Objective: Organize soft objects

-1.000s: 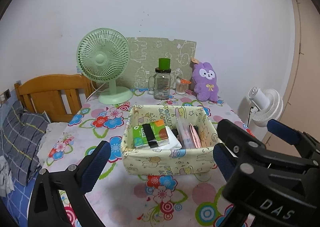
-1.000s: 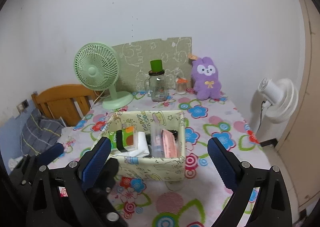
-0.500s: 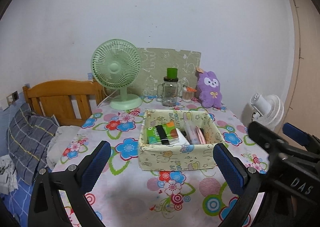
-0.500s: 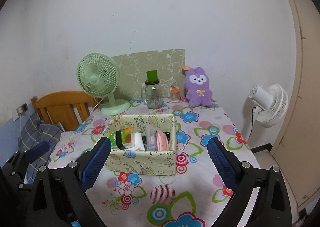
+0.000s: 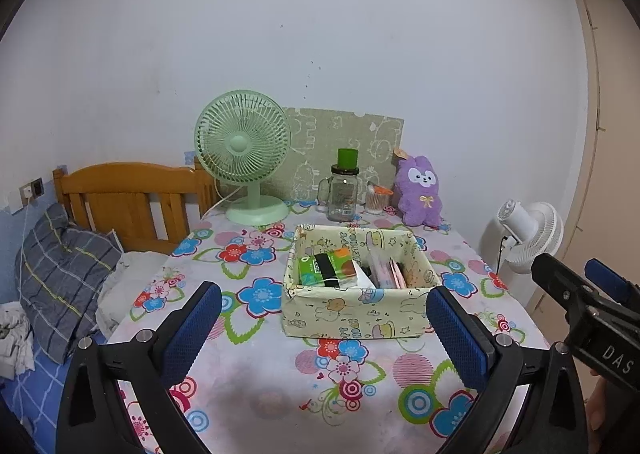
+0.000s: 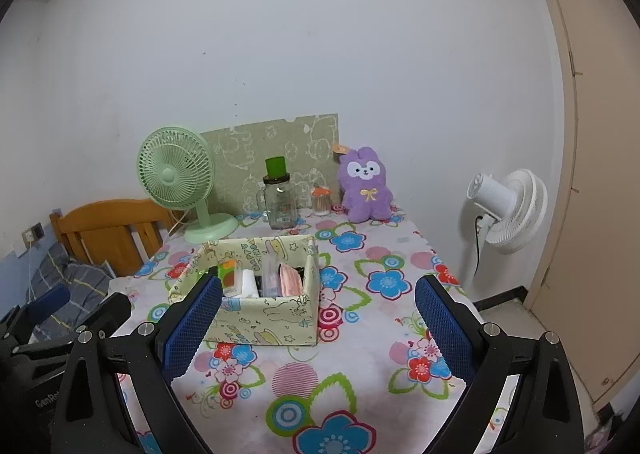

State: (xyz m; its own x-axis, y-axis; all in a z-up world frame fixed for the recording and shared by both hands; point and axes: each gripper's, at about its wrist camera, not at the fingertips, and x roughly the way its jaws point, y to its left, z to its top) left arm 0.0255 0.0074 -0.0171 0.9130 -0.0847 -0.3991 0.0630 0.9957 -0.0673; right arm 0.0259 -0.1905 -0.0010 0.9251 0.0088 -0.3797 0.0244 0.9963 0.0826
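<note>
Both tongs were spread wide and empty over the near edge of a flower-print tablecloth [image 5: 248,338], the left gripper [image 5: 320,328] and the right gripper [image 6: 318,328] hanging well short of anything to grasp, a stance that looked like a pause between steps. The right tool, seen from the left camera, carried the letters "DAS" on its black body; the left tool, seen from the right camera, showed the partial marking "GenRo".

Mid-table sat a cream fabric box [image 5: 352,314] printed with cartoon animals and writing too small to read. It held upright packets, among them a green-and-orange pack [image 5: 326,270] and pink-wrapped packs [image 6: 290,280], apparently stood on edge so more would fit.

At the far right, against the wall, stood the purple plush toy [image 5: 420,192], the one soft item visibly outside the box, upright with a small tag at its ear. Beside it were a glass jar with a green lid [image 5: 344,190] and a mint desk fan [image 5: 244,150], with a patterned board [image 5: 348,138] propped behind them. A white floor fan [image 6: 508,210] stood beyond the table's right edge.
</note>
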